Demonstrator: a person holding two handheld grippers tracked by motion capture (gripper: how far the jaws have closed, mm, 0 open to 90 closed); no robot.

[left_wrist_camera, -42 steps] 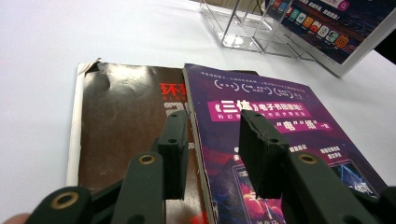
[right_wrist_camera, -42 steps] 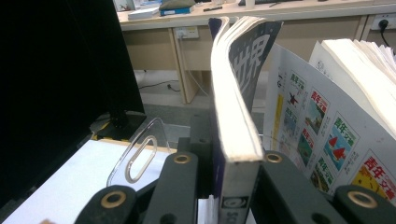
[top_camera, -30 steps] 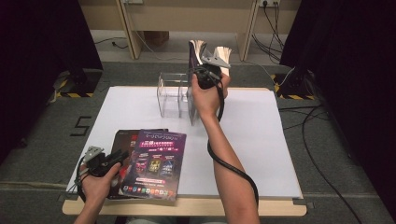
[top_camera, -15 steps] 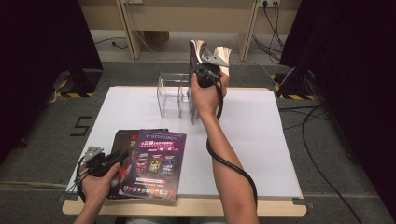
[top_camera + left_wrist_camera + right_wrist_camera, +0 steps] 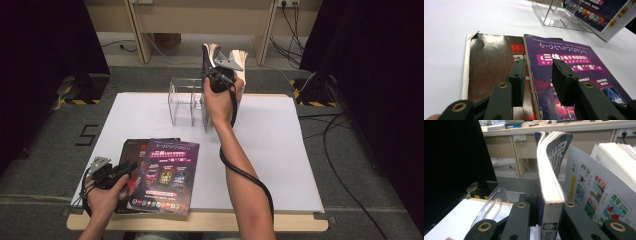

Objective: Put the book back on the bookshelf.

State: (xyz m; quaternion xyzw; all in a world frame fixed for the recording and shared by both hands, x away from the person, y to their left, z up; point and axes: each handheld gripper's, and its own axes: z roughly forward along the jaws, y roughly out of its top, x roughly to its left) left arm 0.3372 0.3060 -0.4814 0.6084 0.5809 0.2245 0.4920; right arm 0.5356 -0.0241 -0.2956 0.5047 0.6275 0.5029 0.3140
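- The right gripper [image 5: 220, 80] is clamped on an upright magazine [image 5: 549, 177], jaws pinching its spine edge so the pages cannot splay while it goes into the clear rack [image 5: 187, 102].
- The magazine stands on end, long axis vertical, top curling away from the person; it seems to sit at the rack's right-hand slot, though the hand hides the base.
- The left gripper [image 5: 536, 80], jaws apart and gripping nothing, hovers over two flat magazines: a purple one [image 5: 574, 67] overlapping a dark one [image 5: 491, 65] (probably next in line).
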